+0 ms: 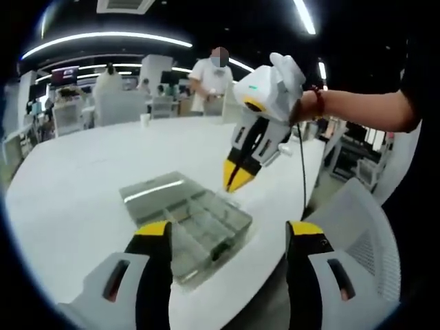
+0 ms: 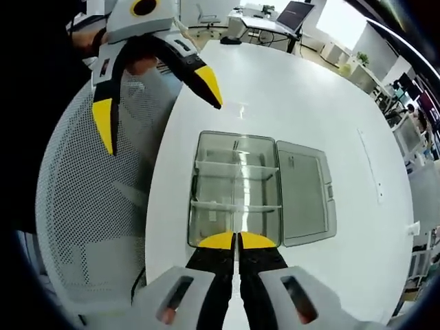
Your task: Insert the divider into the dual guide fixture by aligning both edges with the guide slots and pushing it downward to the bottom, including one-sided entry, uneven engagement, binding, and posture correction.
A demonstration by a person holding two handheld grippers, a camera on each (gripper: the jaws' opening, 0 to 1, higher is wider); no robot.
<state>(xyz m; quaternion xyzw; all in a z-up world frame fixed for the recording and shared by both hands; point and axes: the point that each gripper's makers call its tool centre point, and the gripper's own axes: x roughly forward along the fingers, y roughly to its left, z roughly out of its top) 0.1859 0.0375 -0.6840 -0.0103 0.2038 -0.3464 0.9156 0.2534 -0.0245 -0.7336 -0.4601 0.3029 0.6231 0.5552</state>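
Note:
A clear plastic box (image 2: pixel 206 185) with cross partitions lies on the white table (image 2: pixel 302 89), its lid (image 2: pixel 306 192) folded open beside it. My right gripper (image 2: pixel 236 240) hovers just above the box's near rim, shut on a thin clear divider (image 2: pixel 236 182) that I see edge-on, running down the box's middle. In the left gripper view the right gripper (image 1: pixel 237 182) points down at the far side of the box (image 1: pixel 199 227), with a person's hand on it. My left gripper (image 1: pixel 230 230) is wide open with nothing between its jaws, short of the box. It also appears open as the left gripper (image 2: pixel 155 100) over the table's edge.
A white mesh chair (image 2: pixel 89 206) stands against the table's edge by the box; I see the chair (image 1: pixel 357 213) again at right. A paper cup (image 1: pixel 145 120) sits far across the table. People (image 1: pixel 210 75) and desks fill the background.

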